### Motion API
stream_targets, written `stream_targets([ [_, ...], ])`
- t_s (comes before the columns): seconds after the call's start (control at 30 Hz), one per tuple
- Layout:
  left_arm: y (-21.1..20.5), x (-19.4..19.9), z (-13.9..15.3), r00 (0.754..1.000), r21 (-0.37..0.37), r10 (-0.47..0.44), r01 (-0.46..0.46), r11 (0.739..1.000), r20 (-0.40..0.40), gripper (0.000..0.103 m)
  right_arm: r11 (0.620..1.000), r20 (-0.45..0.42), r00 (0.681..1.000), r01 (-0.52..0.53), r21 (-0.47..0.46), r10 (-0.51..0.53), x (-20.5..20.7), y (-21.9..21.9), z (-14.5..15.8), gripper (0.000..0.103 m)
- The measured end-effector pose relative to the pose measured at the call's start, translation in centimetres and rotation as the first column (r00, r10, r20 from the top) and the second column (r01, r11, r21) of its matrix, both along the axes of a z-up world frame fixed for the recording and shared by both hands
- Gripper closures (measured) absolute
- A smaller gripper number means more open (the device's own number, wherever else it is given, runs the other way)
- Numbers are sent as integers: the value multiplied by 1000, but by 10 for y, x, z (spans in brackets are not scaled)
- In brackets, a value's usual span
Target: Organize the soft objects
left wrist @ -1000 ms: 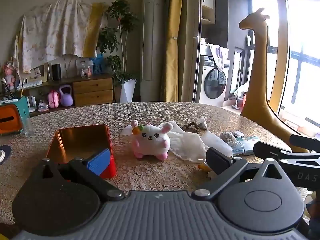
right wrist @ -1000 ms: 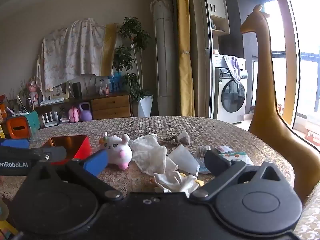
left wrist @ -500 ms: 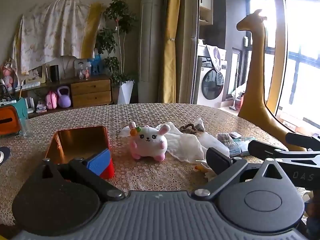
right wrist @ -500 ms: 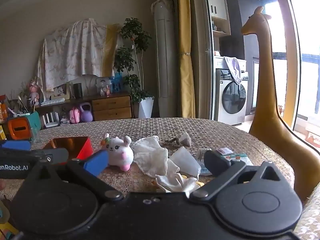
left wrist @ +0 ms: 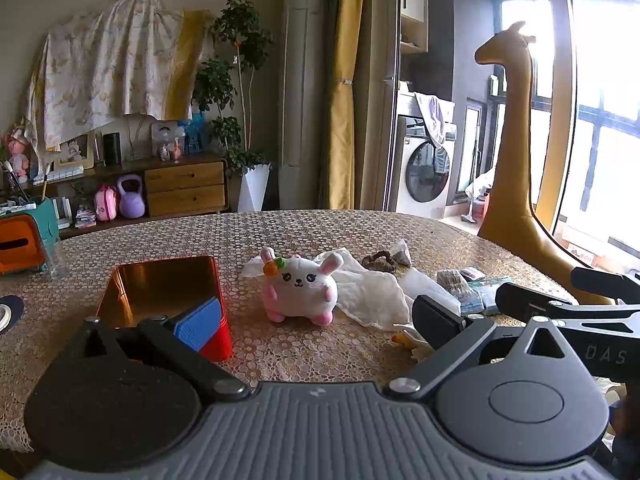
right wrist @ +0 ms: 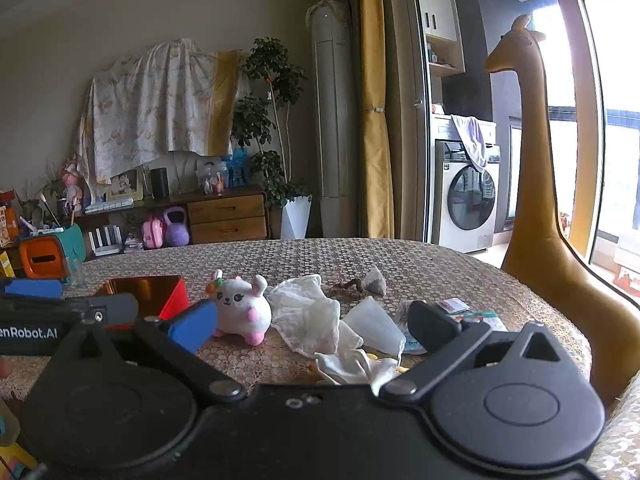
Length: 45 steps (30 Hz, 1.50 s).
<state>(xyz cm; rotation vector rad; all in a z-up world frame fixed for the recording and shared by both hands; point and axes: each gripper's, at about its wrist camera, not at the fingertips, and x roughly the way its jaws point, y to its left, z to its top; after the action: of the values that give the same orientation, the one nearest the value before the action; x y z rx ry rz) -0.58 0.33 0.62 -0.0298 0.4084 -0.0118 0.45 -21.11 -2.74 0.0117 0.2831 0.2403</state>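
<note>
We have only edged both spread, empty grippers, left (left wrist: 316, 320) and right (right wrist: 312, 330), slightly closer to the white plush bunny (left wrist: 298, 290), so sorting has not begun.

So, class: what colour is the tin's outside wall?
Red tin, seen best in the left wrist view.

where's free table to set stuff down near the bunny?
Bare lace in front of the plush bunny, between the red tin and the white cloths; also the far table behind them. Crowded right of the bunny: cloths, packets. Tin is empty.
</note>
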Motion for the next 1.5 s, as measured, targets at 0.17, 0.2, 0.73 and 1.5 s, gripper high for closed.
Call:
stream_targets([
  [0.17, 0, 0, 0, 1000, -1, 1, -1, 1000, 0, 0, 1000, -1, 1000, 0, 0, 0, 0, 0, 0, 1],
  [0.2, 1, 0, 0, 1000, -1, 1, -1, 1000, 0, 0, 1000, -1, 1000, 0, 0, 0, 0, 0, 0, 2],
  [0.73, -1, -1, 1, 1000, -1, 0, -1, 1000, -3, 0, 1000, -2, 1000, -1, 2, 1, 0, 0, 0, 2],
  [1.5, 1, 3, -3, 1000, 0, -11, 11, 1000, -20, 0, 1000, -11, 1000, -14, -5, 14, -3, 7, -3, 4],
])
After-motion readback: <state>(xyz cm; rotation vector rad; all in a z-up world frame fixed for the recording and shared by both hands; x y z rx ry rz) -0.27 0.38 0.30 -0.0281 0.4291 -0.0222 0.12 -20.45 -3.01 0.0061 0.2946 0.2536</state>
